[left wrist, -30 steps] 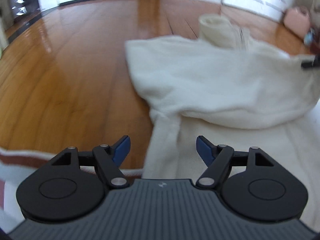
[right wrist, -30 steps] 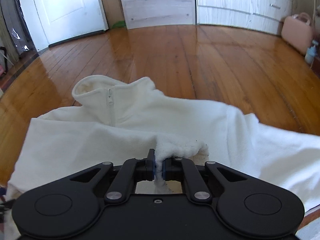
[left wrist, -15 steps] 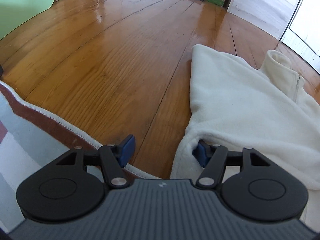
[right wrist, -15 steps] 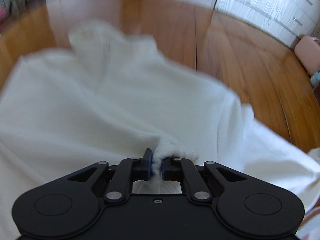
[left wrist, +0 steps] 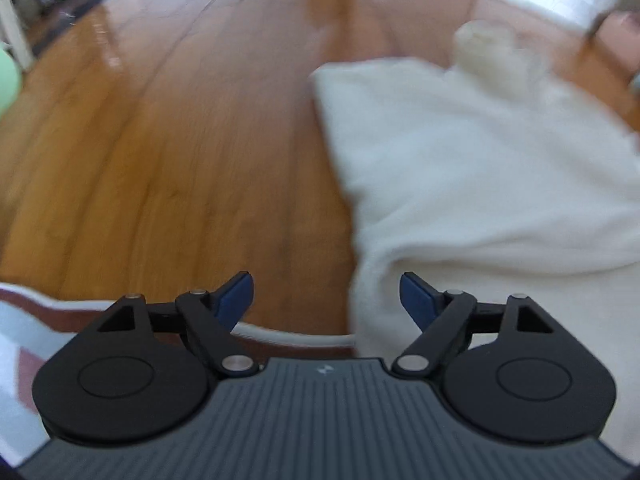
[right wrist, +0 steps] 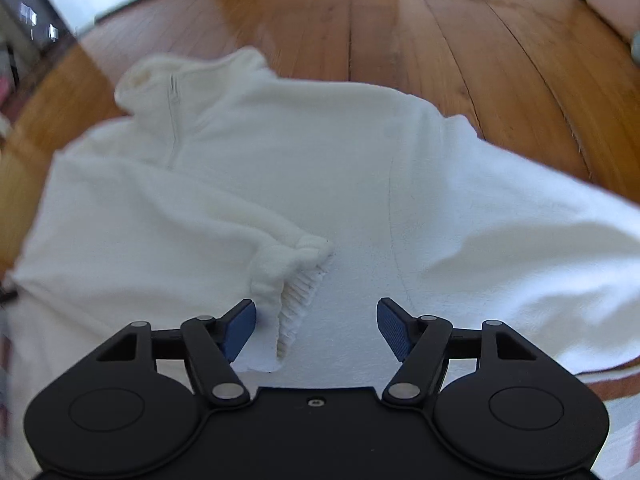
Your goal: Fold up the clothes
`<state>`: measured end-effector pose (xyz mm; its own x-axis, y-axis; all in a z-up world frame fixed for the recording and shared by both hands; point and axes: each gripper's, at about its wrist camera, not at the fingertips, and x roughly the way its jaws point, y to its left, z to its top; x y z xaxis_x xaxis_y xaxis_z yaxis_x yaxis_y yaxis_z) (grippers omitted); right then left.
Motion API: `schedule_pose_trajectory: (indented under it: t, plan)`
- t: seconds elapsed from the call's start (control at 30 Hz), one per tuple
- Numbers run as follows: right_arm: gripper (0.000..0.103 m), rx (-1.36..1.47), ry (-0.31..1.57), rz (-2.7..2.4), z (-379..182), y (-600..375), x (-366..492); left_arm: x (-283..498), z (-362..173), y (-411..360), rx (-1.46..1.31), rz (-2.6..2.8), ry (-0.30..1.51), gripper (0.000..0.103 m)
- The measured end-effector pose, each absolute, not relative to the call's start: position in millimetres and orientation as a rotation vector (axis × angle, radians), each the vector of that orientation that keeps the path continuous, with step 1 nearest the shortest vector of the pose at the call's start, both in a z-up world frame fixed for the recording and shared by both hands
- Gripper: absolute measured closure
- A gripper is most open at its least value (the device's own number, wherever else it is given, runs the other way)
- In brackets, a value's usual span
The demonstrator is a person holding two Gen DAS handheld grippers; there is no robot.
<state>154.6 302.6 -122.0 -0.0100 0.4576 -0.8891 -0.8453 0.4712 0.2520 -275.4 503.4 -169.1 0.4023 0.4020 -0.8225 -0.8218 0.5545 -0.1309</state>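
Just let the sleeve cuff [right wrist: 294, 280] drop across the white fleece pullover [right wrist: 320, 168] on the floor. My right tool [right wrist: 316, 324] has just been opening, nothing gripped. Left tool [left wrist: 326, 294] just widened too, empty, beside the pullover's edge.

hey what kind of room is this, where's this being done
Probably a room in a home: glossy wooden plank floor, a white fleece zip-collar pullover spread flat on it, and a striped rug edge nearby.
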Motion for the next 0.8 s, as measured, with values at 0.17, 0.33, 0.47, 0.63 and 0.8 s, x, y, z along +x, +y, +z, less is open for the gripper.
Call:
schedule_pose_trajectory:
  t: [0.17, 0.33, 0.47, 0.63, 0.8]
  plan:
    - [0.031, -0.207, 1.291, 1.139, -123.0, 312.9, 171.5, -297.1, -139.3, 510.3, -0.622, 0.836, 0.69, 0.02]
    - [0.025, -0.269, 1.245, 1.067, -142.0, 346.0, 191.1, -283.8, -145.1, 520.6, -0.616, 0.867, 0.648, 0.02]
    - [0.066, -0.341, 1.178, 1.166, -156.8, 363.5, 173.2, -247.8, -145.9, 522.0, -0.502, 0.858, 0.681, 0.02]
    - [0.07, -0.519, 0.908, 1.174, -134.6, 375.7, 151.7, -201.2, -143.4, 538.0, -0.398, 0.835, 0.715, 0.02]
    - [0.06, -0.614, 0.875, 1.156, -143.1, 398.4, 171.4, -186.7, -143.9, 559.0, -0.49, 0.928, 0.728, 0.021]
